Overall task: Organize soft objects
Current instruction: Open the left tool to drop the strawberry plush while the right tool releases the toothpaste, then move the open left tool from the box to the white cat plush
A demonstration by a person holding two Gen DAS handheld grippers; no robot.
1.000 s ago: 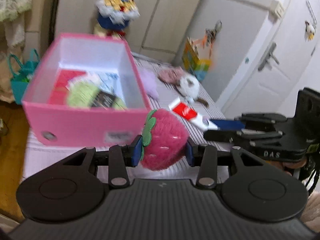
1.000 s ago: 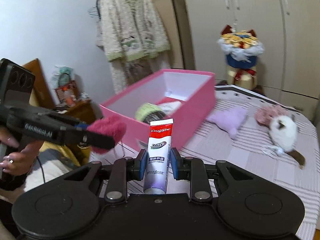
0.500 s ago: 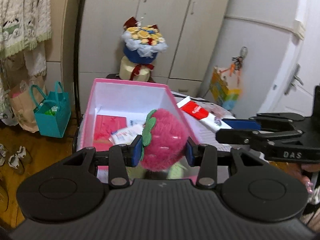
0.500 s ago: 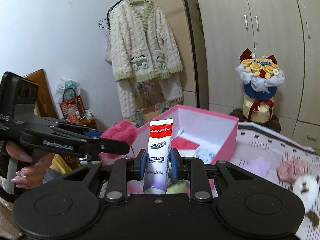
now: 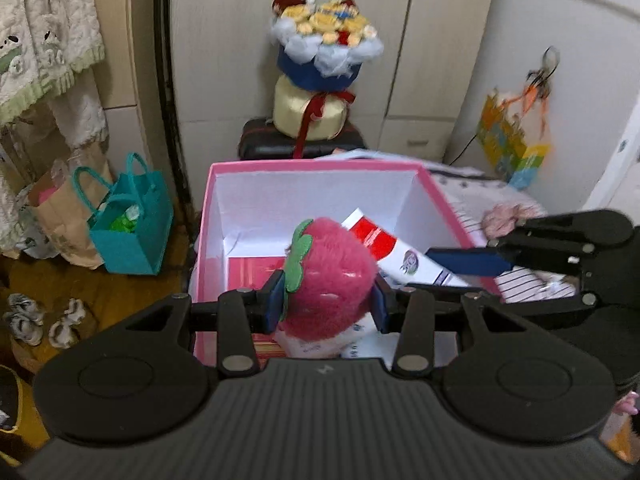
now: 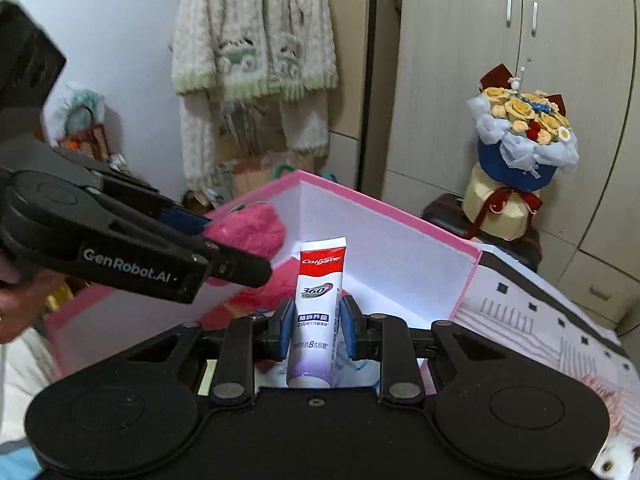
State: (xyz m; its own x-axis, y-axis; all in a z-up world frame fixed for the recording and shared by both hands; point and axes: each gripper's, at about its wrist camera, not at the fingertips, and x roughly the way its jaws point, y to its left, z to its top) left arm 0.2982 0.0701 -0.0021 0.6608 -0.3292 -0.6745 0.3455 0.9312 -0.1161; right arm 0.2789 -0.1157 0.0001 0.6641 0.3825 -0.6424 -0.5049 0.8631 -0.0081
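The left gripper (image 5: 327, 298) pinches a plush strawberry (image 5: 326, 276) between its blue pads, squeezing the fuzzy pink body, with the green felt leaf against the left pad. It hangs over the open pink box (image 5: 316, 168), above the near part of its white-lined inside. The right gripper (image 6: 316, 330) is clamped on a toothpaste tube (image 6: 318, 300), which stands upright between the pads with its crimped end up, also above the box; in the left wrist view the tube slants in from the right, just beside the strawberry. Flat red and printed packets lie on the box floor.

The box sits on a surface covered with a pale striped cloth (image 6: 532, 312) that runs off to the right. A pink frilly soft thing (image 5: 506, 216) lies on the cloth to the right of the box, and a white plush toy (image 6: 612, 462) shows at the near right edge of the right wrist view.

Beyond the box, cream wardrobe doors (image 6: 500, 80) fill the far wall. In front of them a bouquet (image 5: 326, 40) wrapped in blue and white stands on a cream round base, on top of a dark case. A fluffy white and green cardigan (image 6: 256, 40) hangs to the left. On the wooden floor at the left stand a teal bag (image 5: 132, 228) and a brown paper bag, with a pair of slippers nearer. A colourful gift bag (image 5: 512, 140) hangs at the far right
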